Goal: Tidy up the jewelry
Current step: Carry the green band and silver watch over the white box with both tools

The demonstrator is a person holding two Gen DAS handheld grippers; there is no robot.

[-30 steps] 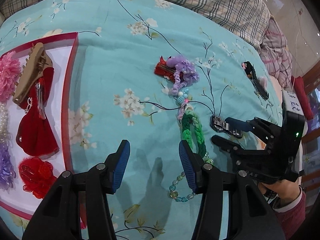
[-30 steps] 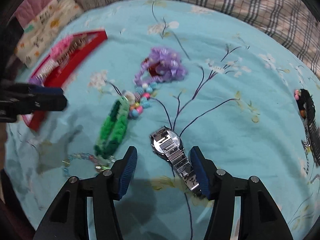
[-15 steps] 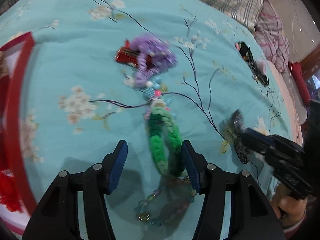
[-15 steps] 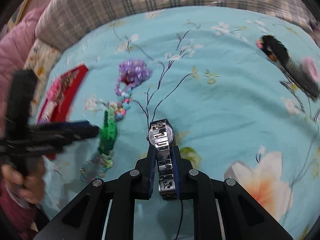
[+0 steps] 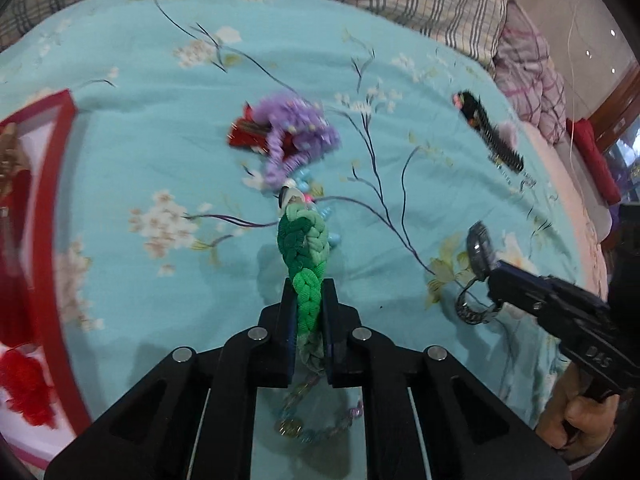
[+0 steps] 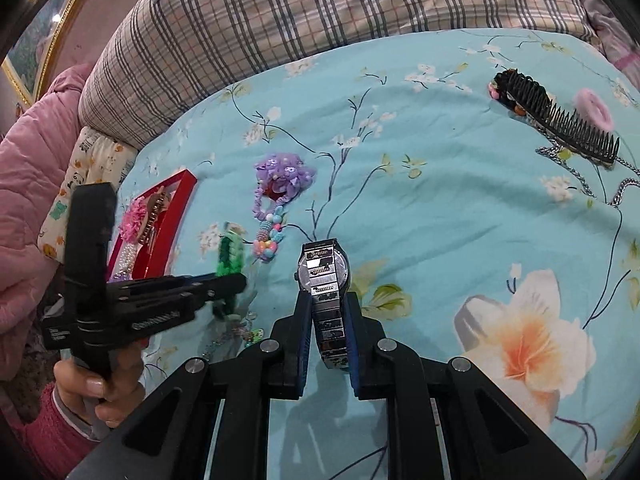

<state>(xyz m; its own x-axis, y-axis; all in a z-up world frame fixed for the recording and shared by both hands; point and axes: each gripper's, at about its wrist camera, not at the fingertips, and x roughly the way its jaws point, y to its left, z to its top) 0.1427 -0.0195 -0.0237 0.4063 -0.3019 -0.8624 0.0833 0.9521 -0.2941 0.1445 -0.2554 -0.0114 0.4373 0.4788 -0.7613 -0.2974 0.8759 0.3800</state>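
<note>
So we've got both pickups done at once: our left gripper (image 5: 306, 322) is clamped on the green braided band (image 5: 305, 256) and our right gripper (image 6: 329, 312) is pinched on the strap of the metal watch (image 6: 325, 270), both just off the bed (image 6: 440, 220). Next up is probably carrying them over to the red tray (image 5: 60, 216) on the left without dragging the bead strand (image 5: 316, 428) hanging off the band. Only writing is some embossed lettering on the gripper bodies, too blurry to read.

Left gripper (image 5: 307, 312) jaws clamp green braided band (image 5: 305, 264).
</note>
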